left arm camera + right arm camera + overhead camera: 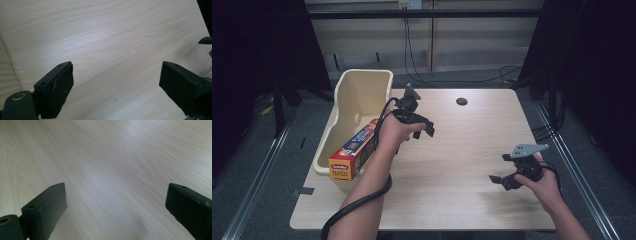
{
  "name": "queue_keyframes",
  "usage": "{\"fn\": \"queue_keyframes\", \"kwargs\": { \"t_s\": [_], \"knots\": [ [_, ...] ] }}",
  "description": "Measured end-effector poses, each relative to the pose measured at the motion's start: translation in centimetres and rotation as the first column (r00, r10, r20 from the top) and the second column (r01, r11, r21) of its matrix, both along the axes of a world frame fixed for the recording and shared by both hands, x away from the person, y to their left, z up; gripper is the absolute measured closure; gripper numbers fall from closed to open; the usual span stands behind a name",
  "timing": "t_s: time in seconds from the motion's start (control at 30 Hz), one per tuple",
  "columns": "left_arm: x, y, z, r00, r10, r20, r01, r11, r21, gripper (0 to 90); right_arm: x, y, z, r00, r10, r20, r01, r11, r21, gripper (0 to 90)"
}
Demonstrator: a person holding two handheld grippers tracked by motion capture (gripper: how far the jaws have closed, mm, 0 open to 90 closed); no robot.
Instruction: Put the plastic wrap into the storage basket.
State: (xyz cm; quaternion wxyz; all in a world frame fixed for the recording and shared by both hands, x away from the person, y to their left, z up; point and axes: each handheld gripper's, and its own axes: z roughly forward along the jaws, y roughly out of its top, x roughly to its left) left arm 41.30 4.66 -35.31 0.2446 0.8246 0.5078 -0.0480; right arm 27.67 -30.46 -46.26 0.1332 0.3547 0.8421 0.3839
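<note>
Work in hand: putting the box (353,149) into the bin (362,90); judged from how things lay, that step looked done.
Box: an orange and blue carton lay slanted in the cream bin at the left of the high view, its near end sticking out over the bin's front rim, probably because it was too long to lie flat inside.
Bin: stood on the left edge of the table (452,150), open top up, so things could be dropped in from above.
Left gripper (424,127): left of centre in the high view, just right of the box and apart from it; jaws released, wide apart, nothing between them but bare wood, as its own view showed.
Right gripper (501,176): lower right of the high view, well away from the bin, likely parked to keep clear; jaws spread and empty over the tabletop.
Hole (461,101): a dark round cable opening at the upper middle of the table, unused.
</note>
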Motion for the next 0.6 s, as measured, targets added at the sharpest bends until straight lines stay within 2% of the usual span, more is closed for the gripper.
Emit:
{"fn": "queue_keyframes", "kwargs": {
  "t_s": [0.03, 0.3, 0.43, 0.53, 0.6],
  "knots": [
    [0.0, -0.1, -0.3, 0.9999, -0.014, -0.001, 0.014, 0.9999, 0.004, 11.7, 0.0, 0.0, 0.0, 1.0, 0.0, 0.0, 0.0, 1.0, 0.0, 3.4],
    [-0.3, -0.5, -1.4, 0.9998, -0.022, -0.004, 0.022, 0.9997, -0.01, 11.7, 0.0, 0.0, 0.0, 1.0, -0.003, -0.002, 0.003, 1.0, -0.001, 3.4],
    [-0.6, -0.6, -2.0, 0.9993, -0.036, 0.008, 0.036, 0.9993, -0.007, 11.7, 0.0, -0.1, 0.0, 1.0, 0.003, -0.002, -0.003, 1.0, -0.003, 3.4],
    [-0.9, -0.9, -2.4, 0.9989, -0.046, 0.008, 0.046, 0.9987, -0.023, 11.3, 0.0, -0.2, 0.0, 1.0, 0.0, -0.001, 0.0, 1.0, 0.0, 3.3],
    [-1.0, -1.0, -2.7, 0.9984, -0.051, 0.023, 0.052, 0.9985, -0.018, 11.2, 0.0, -0.2, 0.0, 1.0, 0.001, -0.001, -0.001, 1.0, 0.0, 3.4]
  ]
}}
